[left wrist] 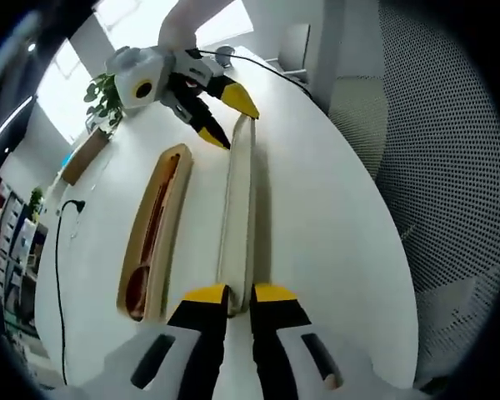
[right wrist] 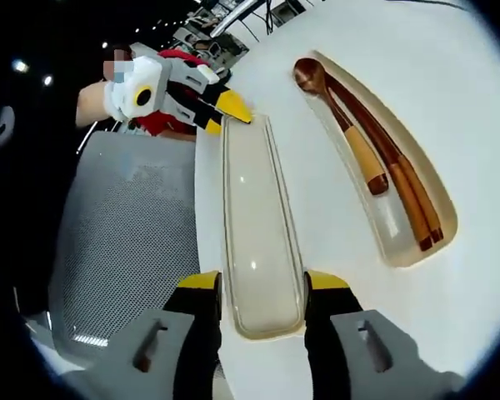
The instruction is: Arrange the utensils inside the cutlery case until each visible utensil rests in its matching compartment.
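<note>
A long cream lid (left wrist: 237,208) (right wrist: 254,217) of the cutlery case is held at both ends. My left gripper (left wrist: 240,293) is shut on its near end, and shows as the yellow tips at the lid's far end (right wrist: 225,108). My right gripper (right wrist: 263,282) clasps the lid's other end across its width, also seen from the left gripper view (left wrist: 229,117). Beside the lid lies the case's base (left wrist: 132,250) (right wrist: 437,233) on the white table (left wrist: 333,233). Inside it are a wooden spoon (right wrist: 350,133) and dark wooden chopsticks (right wrist: 400,183) (left wrist: 154,217).
A grey mesh chair (left wrist: 450,150) (right wrist: 125,233) stands close to the table's edge. At the table's far end are a potted plant (left wrist: 107,96) and a wooden box (left wrist: 82,157). A black cable (left wrist: 58,250) runs along the table's side.
</note>
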A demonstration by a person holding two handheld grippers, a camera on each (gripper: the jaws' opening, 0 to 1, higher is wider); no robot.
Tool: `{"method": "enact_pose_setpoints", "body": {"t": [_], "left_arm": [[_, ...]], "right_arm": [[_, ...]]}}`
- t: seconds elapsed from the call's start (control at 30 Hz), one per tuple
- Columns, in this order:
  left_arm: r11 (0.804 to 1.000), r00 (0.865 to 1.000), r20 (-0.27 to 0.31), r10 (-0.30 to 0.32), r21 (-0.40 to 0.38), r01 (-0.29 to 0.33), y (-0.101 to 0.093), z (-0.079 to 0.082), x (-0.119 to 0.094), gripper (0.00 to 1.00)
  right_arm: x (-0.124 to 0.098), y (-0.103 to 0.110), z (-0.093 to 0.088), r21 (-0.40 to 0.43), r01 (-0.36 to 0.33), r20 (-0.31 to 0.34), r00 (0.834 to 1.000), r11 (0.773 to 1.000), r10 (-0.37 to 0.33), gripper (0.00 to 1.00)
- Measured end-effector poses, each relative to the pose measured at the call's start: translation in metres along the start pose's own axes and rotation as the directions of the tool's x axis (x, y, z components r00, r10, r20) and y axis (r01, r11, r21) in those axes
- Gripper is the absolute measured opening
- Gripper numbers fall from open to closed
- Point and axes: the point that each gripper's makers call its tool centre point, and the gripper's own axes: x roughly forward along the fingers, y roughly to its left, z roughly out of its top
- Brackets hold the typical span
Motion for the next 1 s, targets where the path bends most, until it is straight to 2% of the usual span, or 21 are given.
{"method": "enact_pose_setpoints", "body": {"t": [0.07, 0.13, 0.2, 0.3, 0.33, 0.37, 0.43, 0.5, 0.57, 0.67, 0.7, 0.73, 0.8, 0.83, 0.87, 0.93, 1.0], "left_arm": [[1.000, 1.000, -0.001, -0.002, 0.001, 0.002, 0.000, 0.000, 0.000, 0.10], [1.000, 1.000, -0.002, -0.007, -0.031, 0.007, 0.001, 0.000, 0.000, 0.10], [0.998, 1.000, 0.003, -0.012, -0.059, 0.012, 0.001, 0.001, 0.000, 0.10], [0.993, 1.000, 0.011, -0.020, -0.112, 0.021, 0.000, 0.003, -0.001, 0.09], [0.991, 1.000, 0.014, -0.023, -0.129, 0.025, 0.000, 0.004, -0.001, 0.09], [0.989, 0.999, 0.021, -0.024, -0.142, 0.027, 0.000, 0.006, -0.002, 0.09], [0.987, 0.999, 0.023, -0.028, -0.159, 0.032, -0.001, 0.007, -0.003, 0.08], [0.980, 0.999, 0.031, -0.036, -0.194, 0.041, -0.001, 0.008, -0.004, 0.07], [0.973, 0.998, 0.038, -0.041, -0.226, 0.049, -0.003, 0.009, -0.004, 0.07], [0.972, 0.998, 0.038, -0.043, -0.231, 0.051, -0.004, 0.009, -0.006, 0.07], [0.971, 0.998, 0.037, -0.044, -0.232, 0.052, -0.005, 0.009, -0.006, 0.07], [0.970, 0.998, 0.037, -0.045, -0.236, 0.052, -0.005, 0.009, -0.006, 0.07], [0.969, 0.998, 0.036, -0.045, -0.241, 0.052, -0.006, 0.008, -0.007, 0.07], [0.969, 0.998, 0.035, -0.045, -0.242, 0.052, -0.007, 0.008, -0.007, 0.07], [0.969, 0.998, 0.036, -0.045, -0.241, 0.052, -0.007, 0.008, -0.008, 0.07], [0.968, 0.998, 0.035, -0.045, -0.244, 0.052, -0.008, 0.008, -0.008, 0.07], [0.970, 0.998, 0.035, -0.043, -0.238, 0.050, -0.009, 0.006, -0.008, 0.07]], "right_arm": [[-0.004, 0.004, 0.005, -0.008, 0.022, 0.026, 0.999, 1.000, -0.022, 0.42], [-0.006, 0.007, 0.010, -0.083, 0.064, 0.044, 0.997, 0.994, -0.060, 0.43], [-0.006, 0.012, 0.013, -0.119, 0.107, 0.062, 0.993, 0.987, -0.100, 0.44], [-0.005, 0.012, 0.012, -0.202, 0.194, 0.061, 0.981, 0.960, -0.186, 0.44], [-0.005, 0.009, 0.011, -0.250, 0.239, 0.059, 0.971, 0.938, -0.231, 0.43], [-0.005, 0.008, 0.008, -0.262, 0.259, 0.047, 0.966, 0.930, -0.256, 0.42], [-0.006, -0.001, 0.004, -0.336, 0.337, 0.032, 0.937, 0.880, -0.347, 0.37], [-0.005, -0.005, 0.001, -0.411, 0.372, 0.028, 0.918, 0.833, -0.396, 0.34], [-0.006, -0.009, 0.003, -0.421, 0.408, 0.045, 0.902, 0.810, -0.430, 0.32], [-0.007, -0.011, 0.009, -0.428, 0.444, 0.084, 0.887, 0.787, -0.454, 0.26], [-0.010, -0.015, 0.012, -0.461, 0.467, 0.090, 0.870, 0.755, -0.484, 0.20], [-0.010, -0.016, 0.013, -0.471, 0.475, 0.097, 0.865, 0.743, -0.492, 0.17], [-0.010, -0.018, 0.014, -0.478, 0.488, 0.095, 0.855, 0.730, -0.510, 0.07], [-0.011, -0.020, 0.015, -0.490, 0.493, 0.096, 0.850, 0.719, -0.518, 0.04], [-0.011, -0.020, 0.016, -0.488, 0.495, 0.097, 0.849, 0.719, -0.519, 0.04], [-0.008, -0.018, 0.013, -0.497, 0.465, 0.068, 0.863, 0.732, -0.501, 0.03], [-0.006, -0.017, 0.010, -0.523, 0.438, 0.048, 0.872, 0.731, -0.488, 0.02]]}}
